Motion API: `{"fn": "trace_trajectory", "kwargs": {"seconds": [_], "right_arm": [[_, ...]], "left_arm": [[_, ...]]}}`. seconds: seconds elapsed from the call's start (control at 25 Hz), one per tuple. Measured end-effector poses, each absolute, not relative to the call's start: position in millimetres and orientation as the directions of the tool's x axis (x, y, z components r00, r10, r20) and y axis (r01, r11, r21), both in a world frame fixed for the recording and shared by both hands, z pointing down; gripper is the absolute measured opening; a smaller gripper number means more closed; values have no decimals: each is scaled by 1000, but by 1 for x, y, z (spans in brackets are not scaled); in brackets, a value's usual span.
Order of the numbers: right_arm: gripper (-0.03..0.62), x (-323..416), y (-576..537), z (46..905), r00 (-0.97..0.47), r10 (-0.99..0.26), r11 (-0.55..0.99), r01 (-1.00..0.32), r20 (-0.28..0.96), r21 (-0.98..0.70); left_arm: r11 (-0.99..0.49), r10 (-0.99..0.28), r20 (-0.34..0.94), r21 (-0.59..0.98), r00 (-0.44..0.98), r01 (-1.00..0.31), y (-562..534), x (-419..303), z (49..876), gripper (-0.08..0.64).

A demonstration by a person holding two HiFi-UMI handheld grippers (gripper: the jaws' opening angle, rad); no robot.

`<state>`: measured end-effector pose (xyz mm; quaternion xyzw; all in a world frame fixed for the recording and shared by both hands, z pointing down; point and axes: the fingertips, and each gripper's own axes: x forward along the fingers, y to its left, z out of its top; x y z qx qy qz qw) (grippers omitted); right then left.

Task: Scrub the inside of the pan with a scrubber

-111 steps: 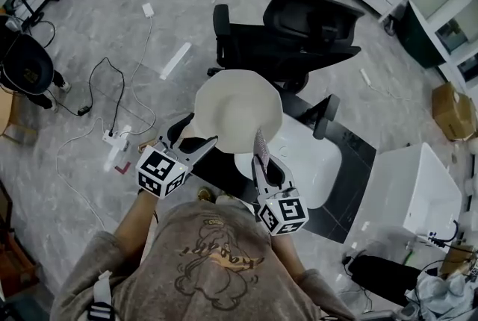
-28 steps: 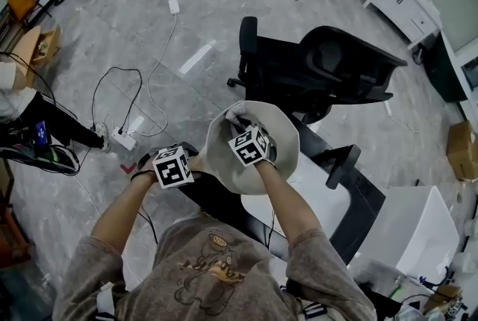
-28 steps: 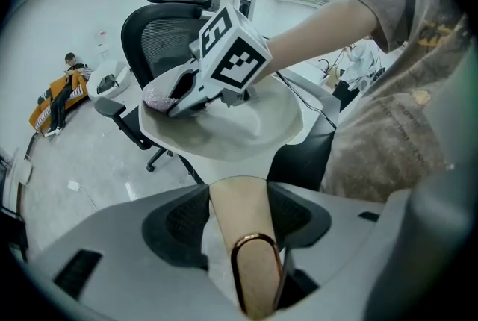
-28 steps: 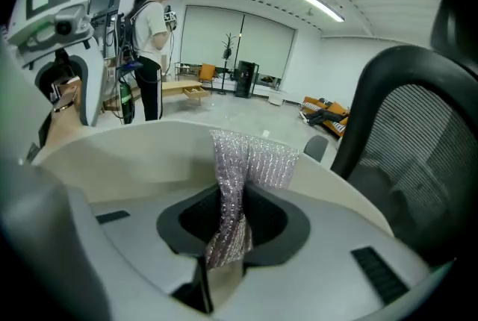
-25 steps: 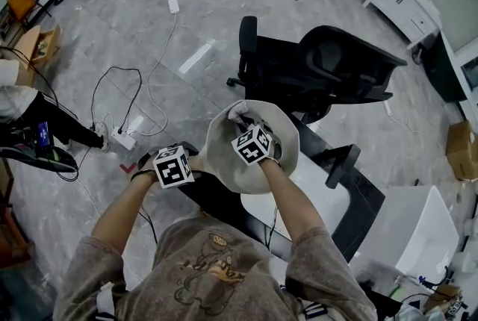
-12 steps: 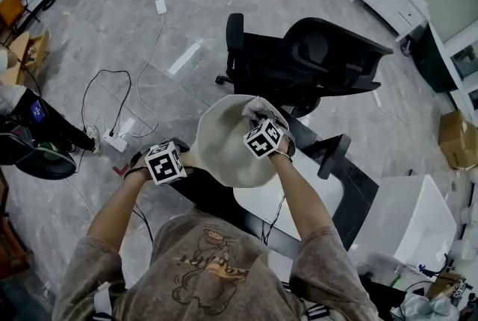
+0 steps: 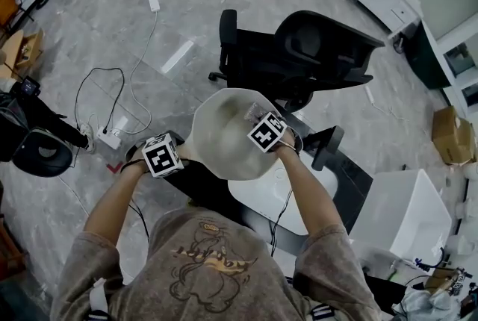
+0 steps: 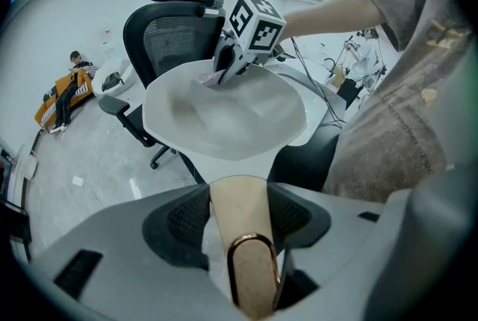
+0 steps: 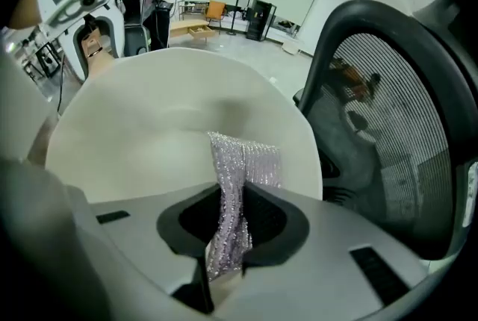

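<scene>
A cream pan is held up over the table edge, its inside tilted toward me. My left gripper is shut on the pan's tan handle; in the head view this left gripper sits at the pan's left rim. My right gripper is shut on a silvery mesh scrubber, whose free end lies against the pan's inner wall. In the head view the right gripper is over the right part of the pan, and the scrubber peeks out beyond it.
A black office chair stands just beyond the pan. Below the pan lie a white basin and a black tabletop; a white box is at the right. Cables and a power strip are on the floor at left.
The right gripper with the scrubber has slid across the pan's inside from near its middle toward the right rim. The left gripper keeps its hold on the handle.
</scene>
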<state>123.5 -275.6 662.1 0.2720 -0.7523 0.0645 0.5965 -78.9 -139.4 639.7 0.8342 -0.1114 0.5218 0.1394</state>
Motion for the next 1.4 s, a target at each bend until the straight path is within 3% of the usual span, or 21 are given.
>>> {"fn": "trace_trajectory", "kwargs": {"seconds": [0.44,0.56,0.8,1.12,1.4], "right_arm": [[86,132,-213,675,-82,-121,937,-338,989,87],[86,135,-194,674,-73,-50,936,-352,996,21],[83,116,-153,665,-196,152,898,-382,969,-218],[83,81,-113,661,-253,297,872,-321,921,-370],[83,33,-102,655,-371,315,848,-302,873,-435]], "left_arm": [[-932,-59,904,103,423,-348,-143,-75,641,251],[-931,-62,907,98,416,-352,-144,-76,642,250],[-931,-64,910,94,409,-353,-145,-76,643,250],[-934,-69,912,84,404,-348,-145,-74,638,250],[-931,-67,919,82,387,-357,-144,-76,641,250]]}}
